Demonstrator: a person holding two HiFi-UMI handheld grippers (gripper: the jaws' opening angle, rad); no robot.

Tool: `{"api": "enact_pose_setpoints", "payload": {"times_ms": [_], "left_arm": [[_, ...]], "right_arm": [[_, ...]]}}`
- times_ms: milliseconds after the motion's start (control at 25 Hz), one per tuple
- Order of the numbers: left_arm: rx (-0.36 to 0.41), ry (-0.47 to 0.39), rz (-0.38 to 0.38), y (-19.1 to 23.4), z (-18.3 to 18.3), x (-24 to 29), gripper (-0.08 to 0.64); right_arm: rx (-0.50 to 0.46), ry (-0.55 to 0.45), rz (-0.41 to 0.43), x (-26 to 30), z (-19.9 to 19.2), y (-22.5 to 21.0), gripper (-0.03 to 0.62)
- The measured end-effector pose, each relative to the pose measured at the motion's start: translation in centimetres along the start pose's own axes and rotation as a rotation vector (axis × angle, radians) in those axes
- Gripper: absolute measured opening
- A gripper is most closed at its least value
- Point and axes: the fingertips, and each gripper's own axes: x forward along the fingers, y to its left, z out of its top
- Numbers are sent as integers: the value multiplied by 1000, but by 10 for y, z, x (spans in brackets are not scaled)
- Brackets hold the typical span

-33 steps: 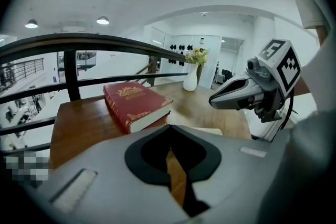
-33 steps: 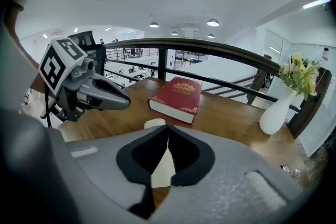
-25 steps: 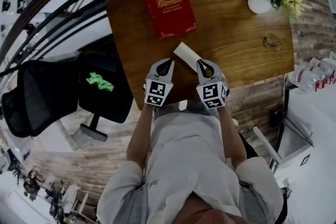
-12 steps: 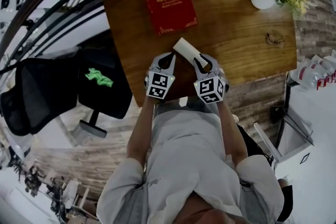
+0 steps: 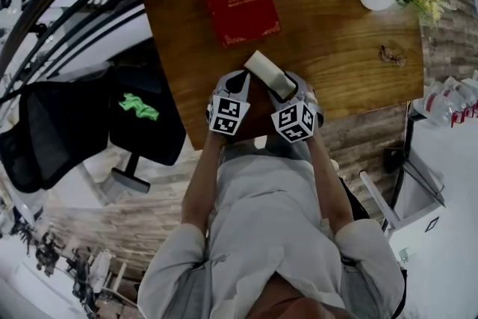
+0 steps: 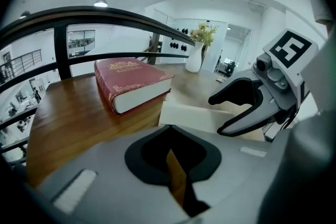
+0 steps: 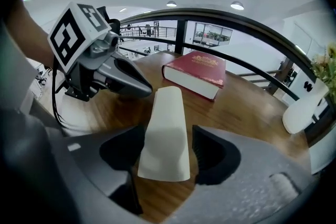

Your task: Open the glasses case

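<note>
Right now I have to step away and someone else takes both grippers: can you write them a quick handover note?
Left gripper: shut, empty, its tip close beside the case; I cannot tell if it touches.
Right gripper: its jaws have just been opening and now stand wide either side of the case's near end, pads not pressing.
Case: cream, lying on the wooden table in front of the red book, lid closed.
Done: both grippers are at the case.
Left: probably steady the case, then lift the lid.
</note>
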Motion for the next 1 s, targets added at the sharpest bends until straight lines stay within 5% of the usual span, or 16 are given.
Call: {"api": "enact_pose_setpoints", "payload": {"times_ms": [240,1000], "left_arm": [[-5,22,3,0,-3,6,20],[6,46,9,-3,-8,16,20]], "right_arm": [[-24,45,25,13,-9,3,330],[1,44,89,17,-10,6,313]]}}
